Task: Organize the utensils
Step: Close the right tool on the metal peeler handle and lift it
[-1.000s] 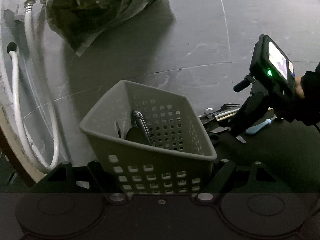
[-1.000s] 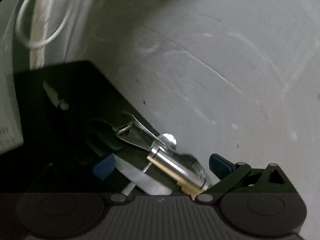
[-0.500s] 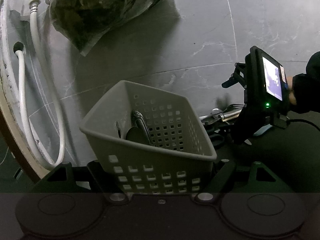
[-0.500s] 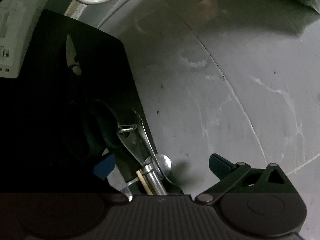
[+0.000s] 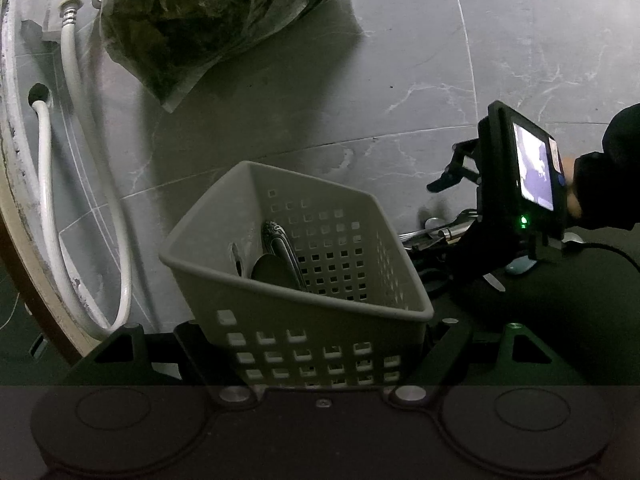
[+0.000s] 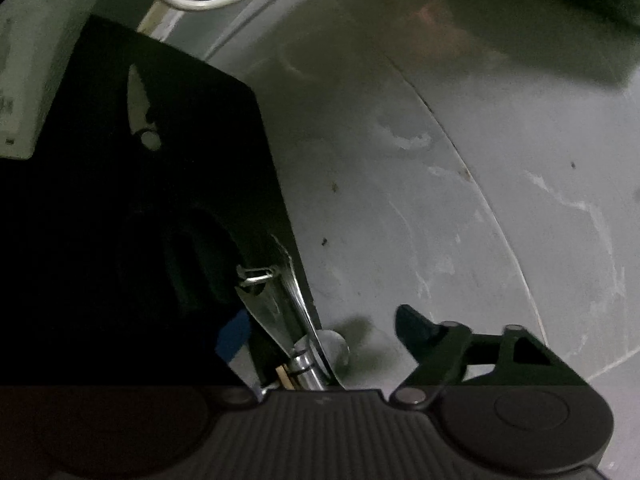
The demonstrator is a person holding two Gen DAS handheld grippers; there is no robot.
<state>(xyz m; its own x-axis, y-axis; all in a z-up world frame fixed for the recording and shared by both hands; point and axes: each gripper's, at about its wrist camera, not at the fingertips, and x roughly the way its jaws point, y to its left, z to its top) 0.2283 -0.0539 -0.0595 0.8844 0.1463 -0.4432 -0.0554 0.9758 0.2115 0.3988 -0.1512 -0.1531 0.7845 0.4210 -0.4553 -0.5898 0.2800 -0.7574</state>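
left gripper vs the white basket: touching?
Touching. The left wrist view shows the left gripper closed on the white basket: both fingers press against its perforated side walls and hold it tilted off the grey floor.

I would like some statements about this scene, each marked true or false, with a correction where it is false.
1. The left gripper holds a perforated grey basket. True.
2. The basket is empty. False: an ornate metal handle and a dark rounded utensil stand inside it.
3. The right gripper is over a pile of metal utensils. True; its jaws are closing, with the utensils between them.
4. A red hose hangs at the left. False: the hose is white.
5. A bag of leafy greens lies on the grey tiled floor. True.
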